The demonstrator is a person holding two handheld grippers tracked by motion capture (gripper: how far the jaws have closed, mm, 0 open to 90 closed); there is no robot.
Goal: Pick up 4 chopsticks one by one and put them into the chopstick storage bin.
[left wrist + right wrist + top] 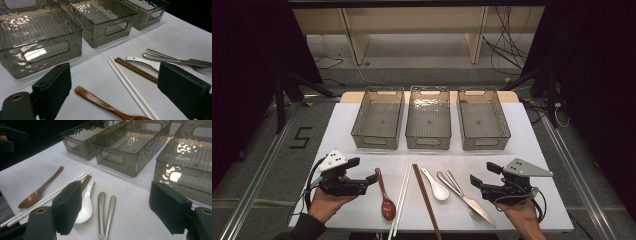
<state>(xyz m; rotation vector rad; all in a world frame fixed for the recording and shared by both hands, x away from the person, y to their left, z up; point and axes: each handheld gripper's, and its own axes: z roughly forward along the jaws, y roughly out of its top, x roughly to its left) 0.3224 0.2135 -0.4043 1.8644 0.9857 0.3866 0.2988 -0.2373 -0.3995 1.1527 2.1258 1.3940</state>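
Here, smooth brown wooden spoon (385, 198) beside apparently ribbed translucent bins (428, 123).

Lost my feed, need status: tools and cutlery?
Left tool open by wooden spoon. Right tool open near fork. Cutlery on table, bins unfilled. Nothing blocking.

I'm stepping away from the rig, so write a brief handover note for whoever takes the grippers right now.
Left gripper: open, holding nothing, beside the brown wooden spoon.
Right gripper: open, holding nothing, beside the two metal forks.
Also on the white table, near edge: pair of white chopsticks, pair of dark brown chopsticks, white ceramic spoon.
Three smoky clear plastic bins stand in a row behind, all empty.
Done: nothing binned.
Left: likely every utensil still to go into the bins.
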